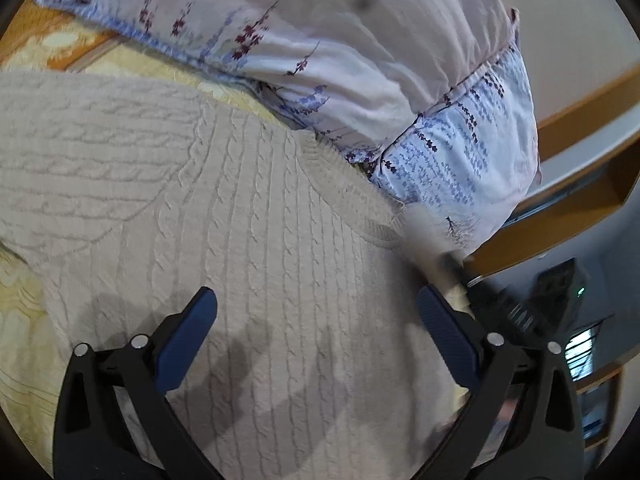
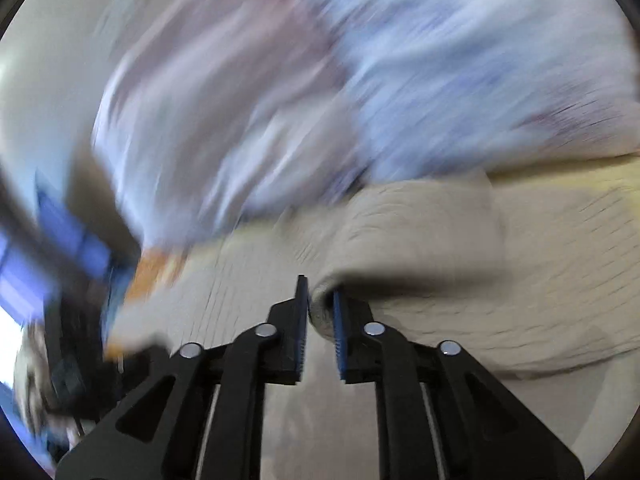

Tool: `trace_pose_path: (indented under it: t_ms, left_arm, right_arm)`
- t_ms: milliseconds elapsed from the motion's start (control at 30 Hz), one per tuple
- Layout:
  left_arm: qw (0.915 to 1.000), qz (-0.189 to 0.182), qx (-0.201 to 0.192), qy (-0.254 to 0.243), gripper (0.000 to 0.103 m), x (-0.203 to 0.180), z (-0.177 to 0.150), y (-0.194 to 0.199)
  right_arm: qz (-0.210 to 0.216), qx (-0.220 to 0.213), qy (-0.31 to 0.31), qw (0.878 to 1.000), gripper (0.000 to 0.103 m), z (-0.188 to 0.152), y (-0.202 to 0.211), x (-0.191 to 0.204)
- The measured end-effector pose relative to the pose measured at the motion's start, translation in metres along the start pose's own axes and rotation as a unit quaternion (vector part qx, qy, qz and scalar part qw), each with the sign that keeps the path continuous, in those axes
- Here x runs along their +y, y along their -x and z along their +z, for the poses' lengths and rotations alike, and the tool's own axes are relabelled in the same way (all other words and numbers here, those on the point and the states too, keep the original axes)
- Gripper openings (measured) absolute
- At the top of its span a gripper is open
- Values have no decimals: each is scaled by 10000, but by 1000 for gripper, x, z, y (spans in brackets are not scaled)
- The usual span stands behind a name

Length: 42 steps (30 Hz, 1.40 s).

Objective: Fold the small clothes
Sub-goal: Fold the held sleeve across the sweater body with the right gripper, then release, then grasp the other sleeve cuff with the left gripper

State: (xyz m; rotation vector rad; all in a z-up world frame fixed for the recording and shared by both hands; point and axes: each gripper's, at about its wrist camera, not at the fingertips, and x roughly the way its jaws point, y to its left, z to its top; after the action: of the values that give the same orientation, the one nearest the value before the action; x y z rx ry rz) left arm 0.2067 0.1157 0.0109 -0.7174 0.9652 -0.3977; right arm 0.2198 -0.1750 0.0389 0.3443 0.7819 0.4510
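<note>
Soft daylight, right view motion-blurred

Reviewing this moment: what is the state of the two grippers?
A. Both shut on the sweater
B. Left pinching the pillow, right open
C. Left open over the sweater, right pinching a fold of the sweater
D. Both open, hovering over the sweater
C: in the left wrist view the left gripper stands wide open above the beige cable-knit sweater, while the right gripper has a bunched fold of it between its nearly closed fingers.

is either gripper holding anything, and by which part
The right gripper pinches a rolled edge of the beige knit sweater. The left gripper is open, holding nothing.
</note>
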Motion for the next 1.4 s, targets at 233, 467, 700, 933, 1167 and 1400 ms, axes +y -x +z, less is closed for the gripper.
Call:
trace_pose_path:
  t_ms: [233,467,700,933,1167,1400]
  left_arm:
    - [9985,-127,414,343,82,1,0,-23]
    - [9963,-234,607,564,80,-8,5,-46]
    - [9967,-193,479,625,82,-1,8,-29]
    - [9964,-62,363,757,84,18,13,-9]
    - [9963,-108,436,732,84,16,11,-16]
    - [9964,-90,559,635,65,7,14,-33]
  right_arm:
    - [115,-31,-1057,9943,35,-26,25,-50]
    - [5,-619,-1612,9850,35,-28,76,-100]
    - [655,348,-1271,9891,43,-4,-2,-57]
    - [1348,814,-620,9856,49,-16,-40,5]
    - [1567,538,-558,9846,49,-29,-3,1]
    - [750,-398,-2314,9692,49,-53,69,-108]
